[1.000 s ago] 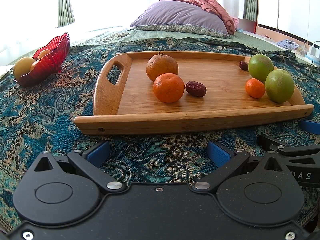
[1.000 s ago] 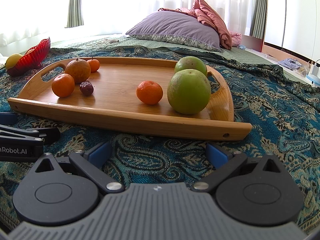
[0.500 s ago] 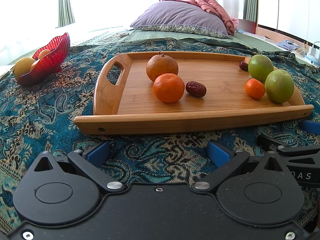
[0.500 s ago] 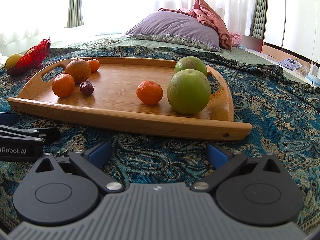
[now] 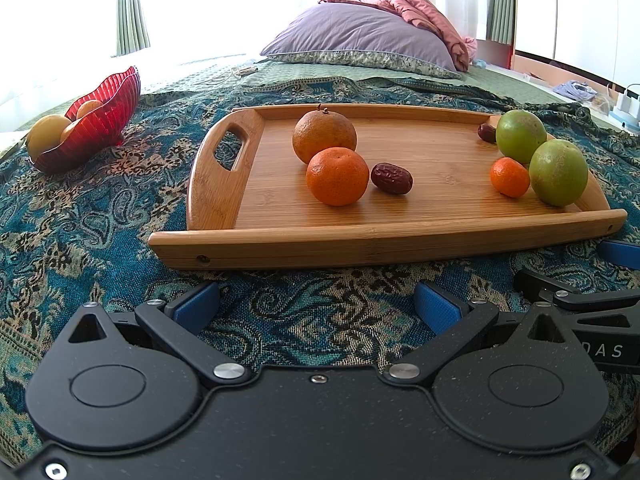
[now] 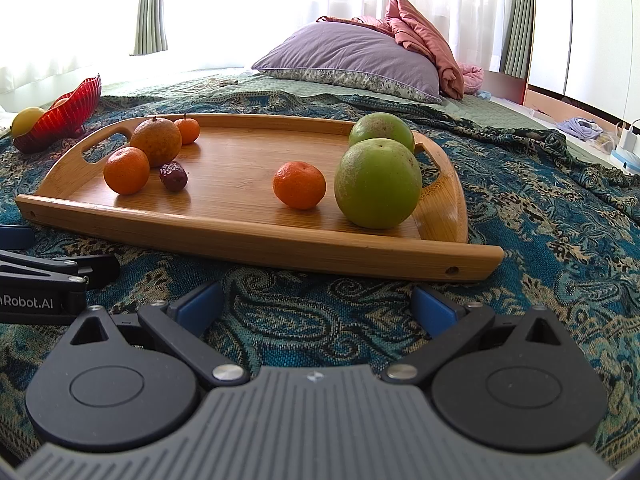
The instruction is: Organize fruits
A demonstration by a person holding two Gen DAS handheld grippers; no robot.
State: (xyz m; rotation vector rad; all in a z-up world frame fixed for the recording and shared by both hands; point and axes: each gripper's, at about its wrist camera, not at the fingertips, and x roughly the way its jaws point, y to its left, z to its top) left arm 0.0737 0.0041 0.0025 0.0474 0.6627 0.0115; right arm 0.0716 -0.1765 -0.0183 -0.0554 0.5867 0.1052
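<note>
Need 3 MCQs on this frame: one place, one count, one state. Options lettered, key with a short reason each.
1. Where is the dark red wrinkled date nearest the cameras?
A. In the red ribbed glass bowl
B. On the wooden tray, beside an orange mandarin
C. On the patterned cloth

2. How many round green fruits lie on the rectangular bamboo tray?
A. One
B. Two
C. Four

3. What state is the left gripper in?
A. Open, holding nothing
B. Shut on a mandarin
C. Shut on the tray's handle

Key:
1 B: the date sits on the tray floor next to the near orange mandarin.
2 B: one green fruit in front, a second behind it.
3 A: its blue pads stand apart over the blue paisley cloth, nothing between them.
</note>
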